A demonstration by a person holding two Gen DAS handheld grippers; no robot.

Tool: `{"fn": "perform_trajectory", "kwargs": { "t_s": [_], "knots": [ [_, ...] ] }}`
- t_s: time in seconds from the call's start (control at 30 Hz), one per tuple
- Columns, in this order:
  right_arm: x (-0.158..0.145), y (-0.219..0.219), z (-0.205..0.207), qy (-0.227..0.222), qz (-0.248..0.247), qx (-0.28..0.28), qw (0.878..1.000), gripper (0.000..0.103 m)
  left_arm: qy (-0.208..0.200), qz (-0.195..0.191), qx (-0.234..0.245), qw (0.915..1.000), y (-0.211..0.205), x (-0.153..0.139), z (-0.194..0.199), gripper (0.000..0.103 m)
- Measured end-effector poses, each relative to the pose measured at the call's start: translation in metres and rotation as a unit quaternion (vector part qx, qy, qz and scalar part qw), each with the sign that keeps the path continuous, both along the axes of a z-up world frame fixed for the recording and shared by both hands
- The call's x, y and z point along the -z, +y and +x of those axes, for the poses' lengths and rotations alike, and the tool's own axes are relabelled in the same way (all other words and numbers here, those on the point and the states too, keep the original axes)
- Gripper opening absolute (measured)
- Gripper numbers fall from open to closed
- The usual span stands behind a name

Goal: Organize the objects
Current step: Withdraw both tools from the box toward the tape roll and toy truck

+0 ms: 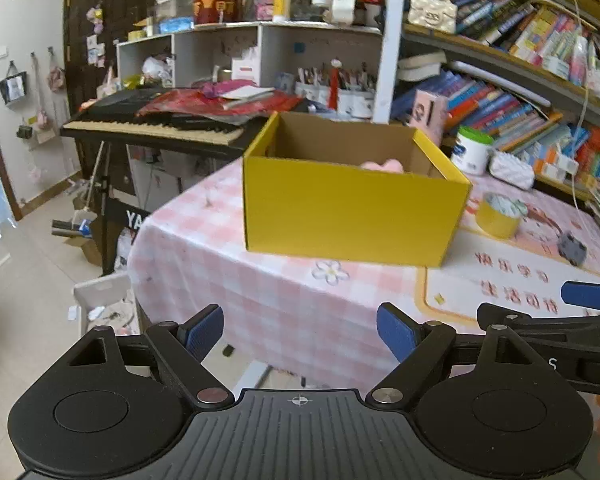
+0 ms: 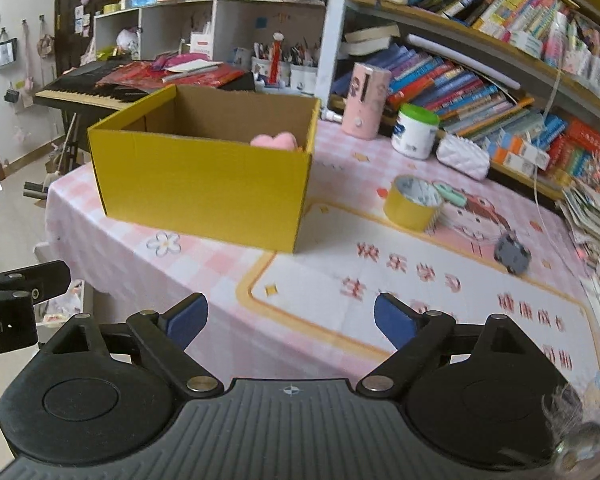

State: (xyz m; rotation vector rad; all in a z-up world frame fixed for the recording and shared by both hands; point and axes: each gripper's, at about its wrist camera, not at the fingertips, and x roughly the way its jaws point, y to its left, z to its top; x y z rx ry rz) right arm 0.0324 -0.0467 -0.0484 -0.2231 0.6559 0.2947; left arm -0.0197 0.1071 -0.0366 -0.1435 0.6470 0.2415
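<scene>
Objects for sorting are lying scattered over a bench [image 2: 204,264] that is wearing a pink checked cloth. Nearest the cameras, the left claw [image 1: 300,334] is hanging over the bench's near edge with its blue pads standing wide apart and nothing between them. The right claw [image 2: 290,322] is hovering just beside it, over a white mat with red lettering [image 2: 420,292], and its pads are likewise spread apart and gripping nothing; its tip is showing at the right edge of the left wrist view.

Farther in, a small grey toy-like piece [image 2: 512,256] is lying on the mat, too blurred to identify. Beyond it, a roll of yellow tape [image 2: 412,202] is resting flat on the bench, right of a yellow cardboard box [image 2: 204,184]. The box is standing open-topped toward the bench's left side, and something pink and soft [image 2: 276,140] is peeking above its rim at the right inside corner.

Behind these, a white jar with a green lid [image 2: 416,132], a pink cylinder [image 2: 366,100] and a white quilted pouch [image 2: 462,156] are sitting near the bench's far edge. Bookshelves [image 2: 500,80] are filling the right background, and a keyboard piano [image 1: 152,128] is standing behind the box at left.
</scene>
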Motion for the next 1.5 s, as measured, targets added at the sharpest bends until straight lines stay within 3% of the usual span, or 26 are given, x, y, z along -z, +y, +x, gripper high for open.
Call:
{"fn": "perform_trajectory", "kwargs": {
  "t_s": [0.43,0.77,1.03,1.5],
  "knots": [
    [0.011,-0.051,-0.021,0.024,0.004,0.083,0.996,0.091,0.019,-0.008,0.068,0.9975,-0.036,0.008,0.004,0.086],
    [0.009,-0.105,-0.017,0.023,0.01,0.163,0.986,0.091,0.016,-0.004,0.145,0.9894,-0.083,0.007,0.032,0.086],
    [0.009,-0.141,0.005,0.026,0.018,0.2,0.979,0.091,0.013,0.002,0.179,0.9838,-0.117,0.005,0.062,0.086],
    [0.009,-0.19,0.079,0.037,0.01,0.202,0.979,0.091,0.015,-0.001,0.184,0.9828,-0.167,0.006,0.133,0.086]
  ]
}}
